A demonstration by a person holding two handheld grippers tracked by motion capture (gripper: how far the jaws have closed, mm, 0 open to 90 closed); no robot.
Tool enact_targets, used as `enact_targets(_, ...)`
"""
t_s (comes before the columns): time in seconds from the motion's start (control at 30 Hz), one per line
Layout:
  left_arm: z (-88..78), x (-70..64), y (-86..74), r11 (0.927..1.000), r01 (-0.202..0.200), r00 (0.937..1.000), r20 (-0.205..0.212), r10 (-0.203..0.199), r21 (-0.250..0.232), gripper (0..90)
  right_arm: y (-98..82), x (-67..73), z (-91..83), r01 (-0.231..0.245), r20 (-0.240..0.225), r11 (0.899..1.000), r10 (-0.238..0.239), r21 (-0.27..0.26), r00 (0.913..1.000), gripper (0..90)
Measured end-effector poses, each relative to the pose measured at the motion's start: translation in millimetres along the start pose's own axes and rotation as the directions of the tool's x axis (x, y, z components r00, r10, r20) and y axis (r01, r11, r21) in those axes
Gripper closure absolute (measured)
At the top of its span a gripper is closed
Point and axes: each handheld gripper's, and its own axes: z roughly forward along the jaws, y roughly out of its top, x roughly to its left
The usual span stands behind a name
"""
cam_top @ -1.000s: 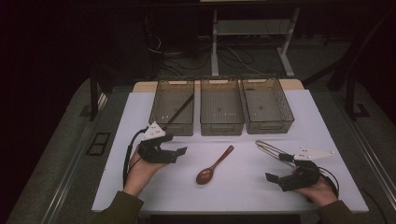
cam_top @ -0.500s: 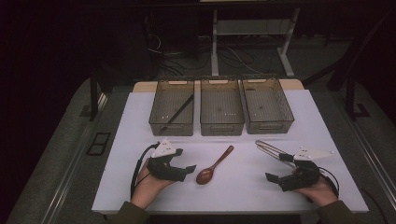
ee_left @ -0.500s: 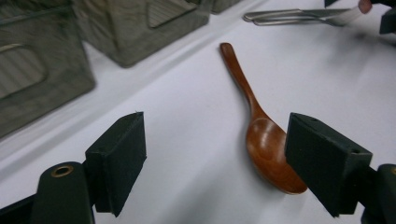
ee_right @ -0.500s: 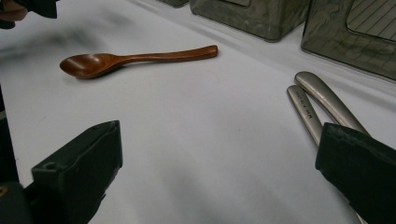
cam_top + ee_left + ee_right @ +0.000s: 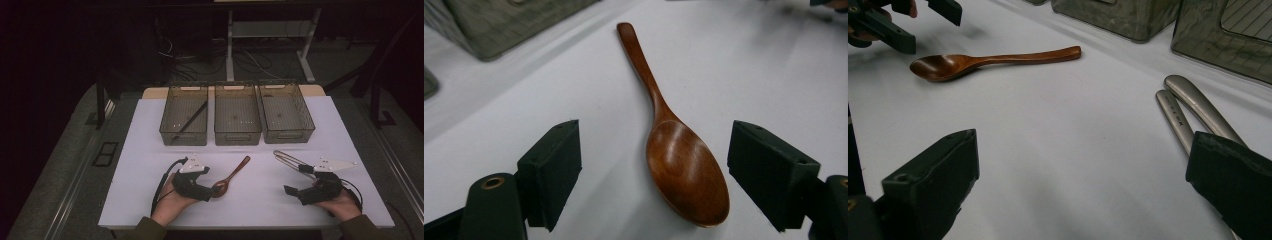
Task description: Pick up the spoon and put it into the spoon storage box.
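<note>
Left gripper (image 5: pixel 207 192) is down at the table (image 5: pixel 150 150), jaws spread with nothing clamped. The wooden spoon (image 5: pixel 674 145) lies flat, bowl up, and the bowl sits in the gap between my two pads without touching either. In the high view the spoon (image 5: pixel 231 176) angles from the bowl at my fingertips up to a handle tip pointing at the middle bin (image 5: pixel 237 113).

I'm coming in at the bowl end because that's the end nearest my left hand (image 5: pixel 172 200); the handle runs away from me. The bowl is the widest part, so the jaws are set wide to straddle it. My guess is a grip there could slip on the curved, glossy wood, and pinching at the neck would hold better.

Right gripper (image 5: pixel 306 192) is parked low on the table, jaws also apart and empty. The metal tongs (image 5: pixel 1193 112) lie just beside its far pad, arms running out towards the right bin (image 5: pixel 286 112). It's placed there to take them afterwards, I'd say.

The left bin (image 5: pixel 184 115) already holds one dark stick-like utensil lying diagonally. The other two bins look empty, so probably one item per bin.
</note>
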Motion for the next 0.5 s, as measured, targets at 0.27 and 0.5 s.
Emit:
enact_targets(0.27,6.5,-0.5,-1.9,0.9994,0.02,0.9994,0.027,-0.021,0.028,26.1,0.0,0.2,0.1,0.0,0.0,1.0,0.0,0.0,1.0,0.0)
enact_targets(0.5,10.8,-1.1,-3.4,0.9975,0.025,0.9988,0.041,-0.028,0.065,31.0,0.1,0.2,0.1,0.0,0.0,1.0,0.0,0.0,1.0,0.0)
